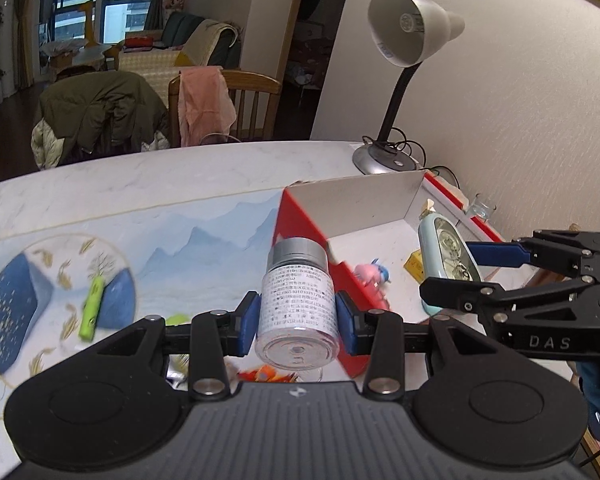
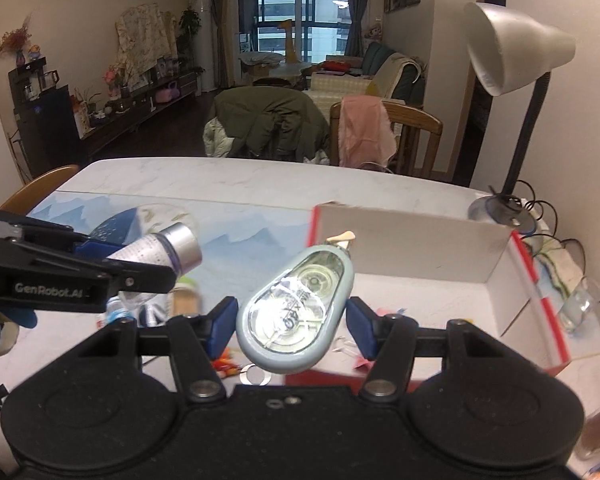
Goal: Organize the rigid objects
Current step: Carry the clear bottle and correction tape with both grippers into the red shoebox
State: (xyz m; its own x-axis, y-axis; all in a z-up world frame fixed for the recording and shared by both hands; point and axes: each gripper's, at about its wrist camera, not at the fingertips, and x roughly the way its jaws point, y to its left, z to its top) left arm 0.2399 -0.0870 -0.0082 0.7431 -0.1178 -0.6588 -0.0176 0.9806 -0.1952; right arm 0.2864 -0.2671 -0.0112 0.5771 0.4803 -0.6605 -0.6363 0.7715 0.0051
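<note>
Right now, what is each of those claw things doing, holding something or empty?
Left gripper: closed on a small labelled bottle with a silver cap.
Right gripper: closed on a pale green correction tape dispenser.

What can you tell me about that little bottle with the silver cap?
The small bottle has a clear plastic-looking body, a white label of fine print I cannot read, and a silver-grey screw cap. The cap is on. The left gripper clamps it by the sides between blue pads, lifted off the table, cap pointing away from the camera, clear base toward it. It hangs beside the near corner of the red-and-white box, touching nothing else.
</note>
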